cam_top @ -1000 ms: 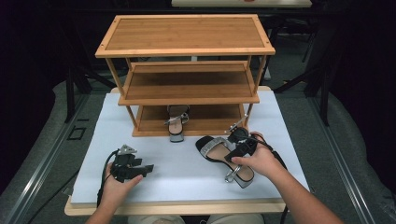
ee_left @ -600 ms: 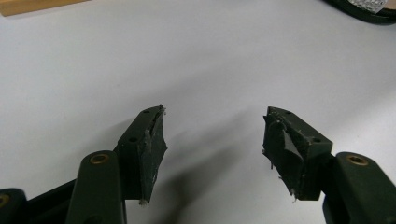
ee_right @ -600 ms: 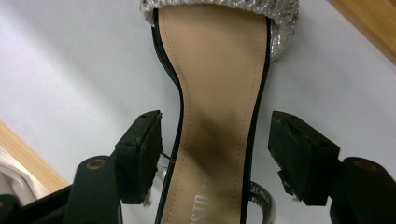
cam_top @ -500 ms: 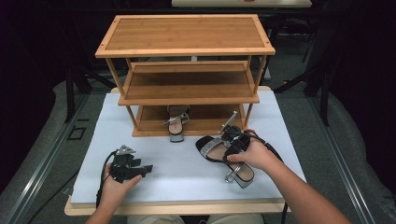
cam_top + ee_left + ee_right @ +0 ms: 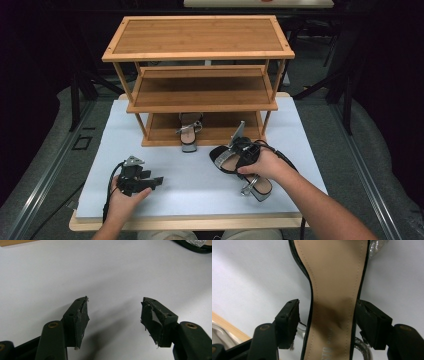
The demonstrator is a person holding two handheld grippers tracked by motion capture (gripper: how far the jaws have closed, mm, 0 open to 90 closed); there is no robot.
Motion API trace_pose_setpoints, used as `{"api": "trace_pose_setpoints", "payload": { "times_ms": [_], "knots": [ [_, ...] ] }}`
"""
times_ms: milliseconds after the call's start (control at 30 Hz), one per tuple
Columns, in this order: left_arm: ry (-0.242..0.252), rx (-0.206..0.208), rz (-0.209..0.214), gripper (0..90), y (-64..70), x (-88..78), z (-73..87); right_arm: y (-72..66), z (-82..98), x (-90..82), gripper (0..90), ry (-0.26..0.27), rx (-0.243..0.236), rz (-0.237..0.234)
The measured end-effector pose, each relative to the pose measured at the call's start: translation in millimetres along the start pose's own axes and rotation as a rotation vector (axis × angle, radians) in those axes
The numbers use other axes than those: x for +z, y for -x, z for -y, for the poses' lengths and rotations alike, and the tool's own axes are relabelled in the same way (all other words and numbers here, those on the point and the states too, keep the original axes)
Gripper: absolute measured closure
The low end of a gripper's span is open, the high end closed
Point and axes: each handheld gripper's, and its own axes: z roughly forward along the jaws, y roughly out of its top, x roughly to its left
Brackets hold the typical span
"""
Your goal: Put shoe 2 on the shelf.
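High view: wooden three-tier shoe rack [image 5: 200,37] stands at the far side of the white tabletop [image 5: 165,150]. One black high-heeled sandal with a silver strap [image 5: 189,135] sits on the bottom shelf, toe sticking out toward the person. Its mate, the loose black sandal with tan insole [image 5: 223,159], lies flat on the white top in front of the rack's right end, toe pointing left and block heel toward the person.

Change: a second ago the right gripper [image 5: 241,152] sat just beside the loose sandal, toward its heel end. It has since slid left across the table and now sits over the shoe's middle.

Right gripper view: the jaws of the right gripper [image 5: 327,320] straddle the narrow waist of the insole [image 5: 332,277]. They have just been closing a little with the sandal between them. The right-hand pad looks to be at the sole's edge, while the other pad still shows a gap of white table, so this reads as unclenched around the shoe, not yet grasping it.

Left gripper [image 5: 156,181] has not moved and rests low at the near-left of the table. Left gripper view: its jaws [image 5: 113,317] are released, with nothing but white table between them and the loose sandal's edge [image 5: 197,245] well off at the top corner.

Meaning: the approach looks done. Judged next are a squeeze on the waist, then a lift to the bottom shelf beside the first sandal. The narrow, curved sole may slip if pinched off-centre.
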Motion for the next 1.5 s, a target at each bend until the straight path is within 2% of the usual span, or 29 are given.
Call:
{"api": "trace_pose_setpoints", "payload": {
  "times_ms": [100, 133, 233, 400, 533, 600, 667, 1033, 1133, 1300, 1500],
  "knots": [
    [-0.003, -0.002, 0.002, 38.3, -1.4, 1.0, 0.2, 2.4, -1.0, 0.6, 34.7, -0.01, 0.005, 0.003],
    [-0.003, -0.002, 0.002, 38.3, -1.7, 1.2, 0.0, 5.1, -0.7, 2.3, 34.6, -0.017, 0.009, -0.044],
    [-0.004, -0.004, 0.004, 38.3, -1.7, 2.5, -0.9, 6.4, 0.9, 7.6, 34.6, -0.052, 0.014, 0.002],
    [-0.011, 0.001, 0.007, 38.3, -0.3, 3.2, -0.9, 11.2, 3.9, 15.2, 36.5, -0.067, 0.039, -0.031],
    [-0.008, -0.004, 0.003, 38.3, -1.4, 2.2, -0.2, 10.0, 2.7, 16.9, 39.2, -0.087, 0.046, -0.05],
    [-0.008, -0.006, 0.002, 38.3, -1.8, 2.1, -0.1, 8.7, 2.2, 18.9, 39.3, -0.081, 0.04, -0.017],
    [-0.009, -0.007, 0.003, 38.3, -1.8, 2.5, -0.2, 7.3, 1.2, 20.8, 39.8, -0.092, 0.053, -0.017],
    [-0.01, -0.006, 0.006, 38.3, -3.0, 2.4, 0.1, 9.3, 1.3, 19.6, 41.4, -0.089, 0.059, -0.025],
    [-0.011, -0.006, 0.006, 38.3, -3.3, 2.3, 0.0, 9.9, 2.7, 17.4, 41.7, -0.072, 0.05, -0.011],
    [-0.013, -0.008, 0.005, 38.3, -3.5, 3.1, 0.0, 12.1, 5.2, 8.1, 41.8, -0.038, 0.072, -0.048],
    [-0.013, -0.009, 0.007, 38.3, -3.3, 3.5, 0.2, 16.2, 11.5, 0.1, 42.0, -0.019, 0.071, -0.031]
  ]
}}
